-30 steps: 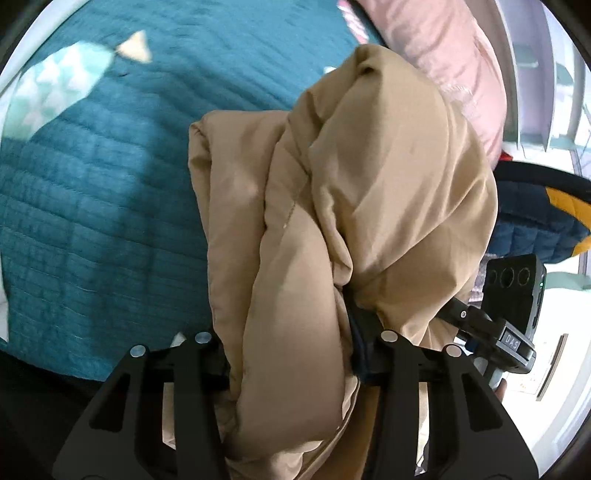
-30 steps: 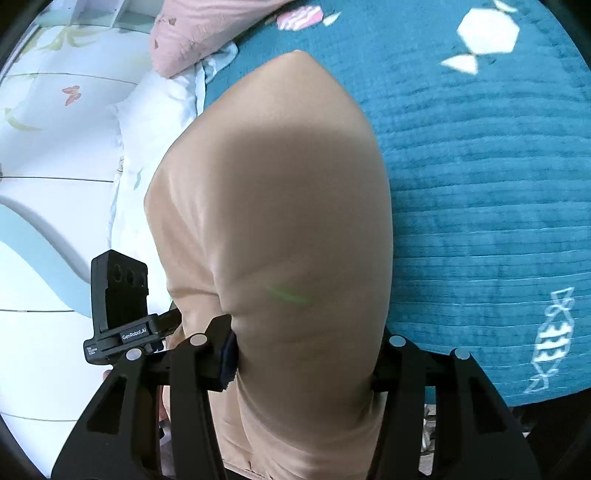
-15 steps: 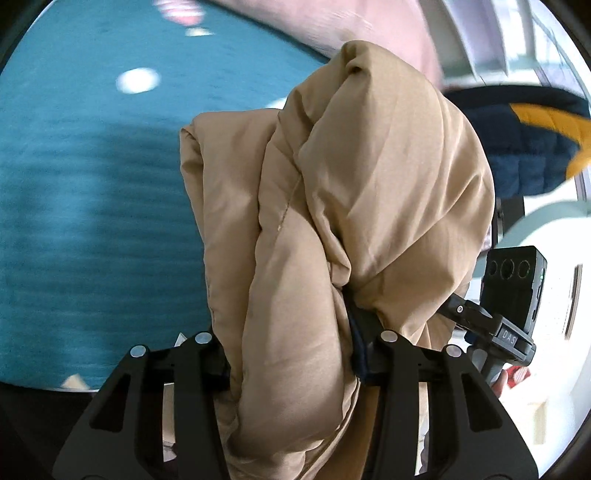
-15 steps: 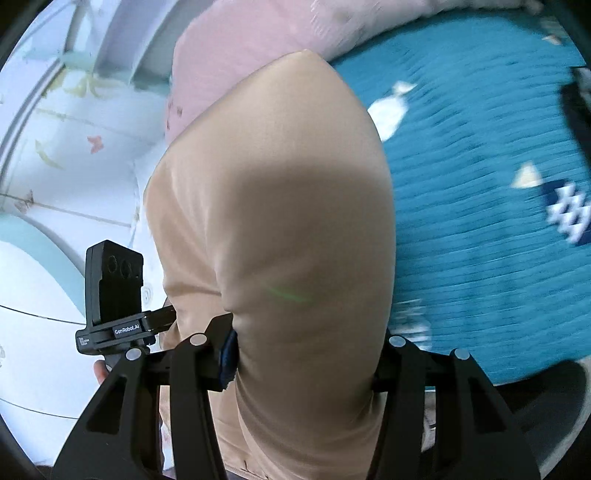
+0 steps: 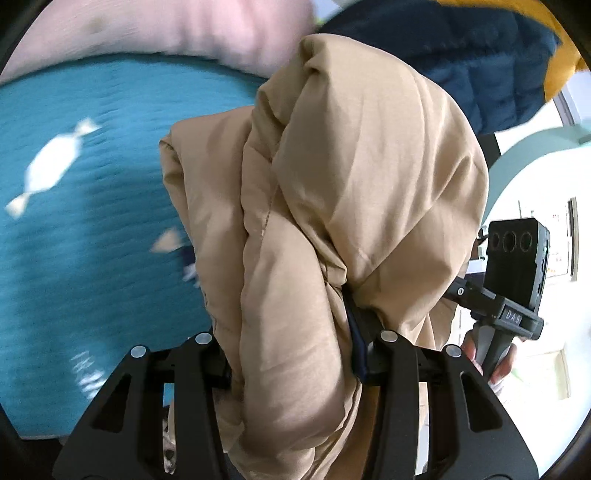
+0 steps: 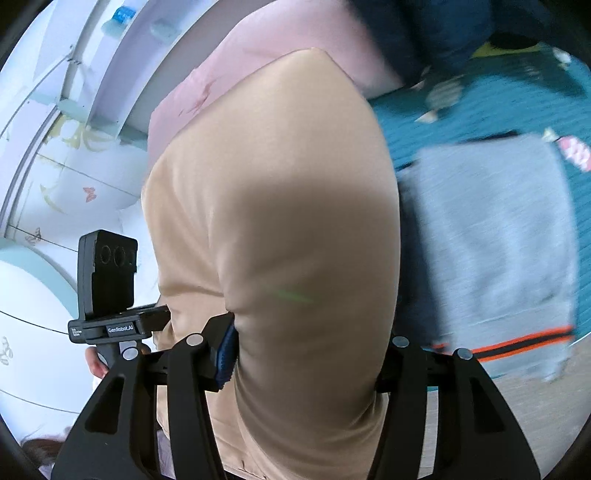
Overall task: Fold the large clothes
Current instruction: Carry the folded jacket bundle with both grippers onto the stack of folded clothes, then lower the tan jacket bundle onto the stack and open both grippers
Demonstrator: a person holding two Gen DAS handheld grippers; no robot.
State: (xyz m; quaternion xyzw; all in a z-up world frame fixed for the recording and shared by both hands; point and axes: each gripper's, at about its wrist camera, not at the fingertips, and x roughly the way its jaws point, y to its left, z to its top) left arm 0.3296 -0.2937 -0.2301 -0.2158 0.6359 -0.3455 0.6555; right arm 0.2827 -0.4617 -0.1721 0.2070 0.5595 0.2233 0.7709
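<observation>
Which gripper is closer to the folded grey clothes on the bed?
Right, I think. The grey clothes lie just beyond the right gripper, beside the tan jacket it holds. The left gripper view doesn't show them.

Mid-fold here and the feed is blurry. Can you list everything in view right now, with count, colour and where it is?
Padded garment: 1, tan, bundled between both claws, filling the middle of both views.
Bedspread: 1, teal with white candy-shaped prints, under the garment.
Pillow: 1, pink, at the far edge of the bedspread.
Quilted item: 1, navy with a yellow patch, beyond the garment at upper right of the left view.
Grey garment: 1, grey with an orange and black stripe at its near edge, flat on the bedspread.
Left claw: 1, black, closed on the tan garment.
Right claw: 1, black, jaws opening with the garment between them.
Hand: 1, on the other claw's handle.
</observation>
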